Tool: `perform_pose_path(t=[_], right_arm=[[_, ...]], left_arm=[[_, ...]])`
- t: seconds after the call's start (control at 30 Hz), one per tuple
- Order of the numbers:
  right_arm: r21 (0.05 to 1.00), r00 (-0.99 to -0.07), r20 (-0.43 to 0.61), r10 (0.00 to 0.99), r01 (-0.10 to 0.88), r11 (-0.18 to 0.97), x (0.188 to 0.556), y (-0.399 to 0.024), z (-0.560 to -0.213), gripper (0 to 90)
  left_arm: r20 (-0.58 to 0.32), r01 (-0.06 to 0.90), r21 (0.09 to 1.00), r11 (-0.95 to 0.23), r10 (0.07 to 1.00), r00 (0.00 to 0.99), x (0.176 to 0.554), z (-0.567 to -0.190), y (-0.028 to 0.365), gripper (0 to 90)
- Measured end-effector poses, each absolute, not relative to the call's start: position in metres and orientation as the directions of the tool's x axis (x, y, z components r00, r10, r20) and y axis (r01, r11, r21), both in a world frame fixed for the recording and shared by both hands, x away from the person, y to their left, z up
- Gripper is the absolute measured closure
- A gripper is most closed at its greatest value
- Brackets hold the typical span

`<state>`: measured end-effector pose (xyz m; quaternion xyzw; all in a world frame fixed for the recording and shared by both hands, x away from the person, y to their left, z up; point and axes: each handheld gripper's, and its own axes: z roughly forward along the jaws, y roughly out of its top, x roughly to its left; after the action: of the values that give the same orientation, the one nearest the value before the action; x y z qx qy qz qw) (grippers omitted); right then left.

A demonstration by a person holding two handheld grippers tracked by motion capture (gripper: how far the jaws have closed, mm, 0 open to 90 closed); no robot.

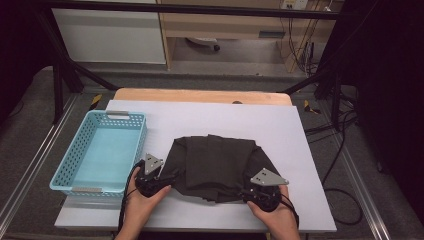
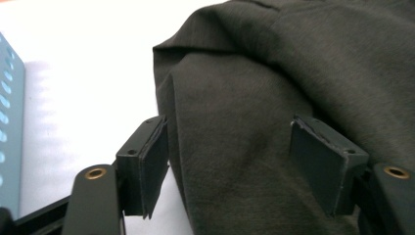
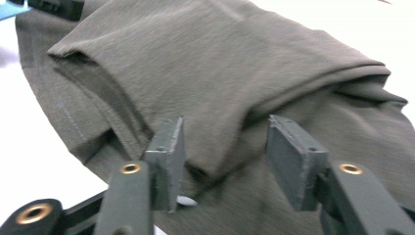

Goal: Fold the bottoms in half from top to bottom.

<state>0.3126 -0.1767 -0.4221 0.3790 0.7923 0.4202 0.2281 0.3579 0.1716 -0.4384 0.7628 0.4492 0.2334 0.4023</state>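
Note:
A dark grey-brown garment (image 1: 215, 160) lies folded in a rumpled heap on the white table (image 1: 225, 115), near its front edge. My left gripper (image 1: 165, 177) sits at the garment's left edge, held in a hand. In the left gripper view the gripper (image 2: 227, 161) is open, the cloth (image 2: 274, 73) lying loose between its jaws. My right gripper (image 1: 247, 189) sits at the garment's front right corner. In the right gripper view it (image 3: 222, 156) is open too, straddling a fold of the cloth (image 3: 220, 58) without pressing it.
A light blue perforated basket (image 1: 80, 145) with nothing in it stands at the table's left, close to the left gripper; its wall (image 2: 10, 122) edges the left gripper view. Bare white table lies behind and right of the garment. Metal frame legs stand beyond the table.

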Motion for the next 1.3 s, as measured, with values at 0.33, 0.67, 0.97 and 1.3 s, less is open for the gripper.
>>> perform_pose_path(t=[0.33,0.67,0.97,1.3], right_arm=[[0.844,-0.46,-0.039,0.887,0.461,0.276,0.321,-0.229,-0.424,31.8],[0.805,-0.405,-0.01,0.914,0.539,0.248,0.332,-0.245,-0.444,12.9],[0.764,-0.394,0.043,0.918,0.605,0.224,0.34,-0.247,-0.461,9.2],[0.744,-0.381,0.067,0.922,0.635,0.208,0.343,-0.244,-0.461,12.0]], left_arm=[[-0.017,0.546,0.79,-0.279,0.881,0.473,0.361,-0.45,0.171,25.9],[-0.029,0.57,0.772,-0.283,0.879,0.475,0.36,-0.458,0.168,20.8],[-0.053,0.599,0.746,-0.29,0.871,0.488,0.361,-0.459,0.167,15.3],[-0.052,0.599,0.745,-0.294,0.869,0.492,0.361,-0.459,0.167,16.8]])
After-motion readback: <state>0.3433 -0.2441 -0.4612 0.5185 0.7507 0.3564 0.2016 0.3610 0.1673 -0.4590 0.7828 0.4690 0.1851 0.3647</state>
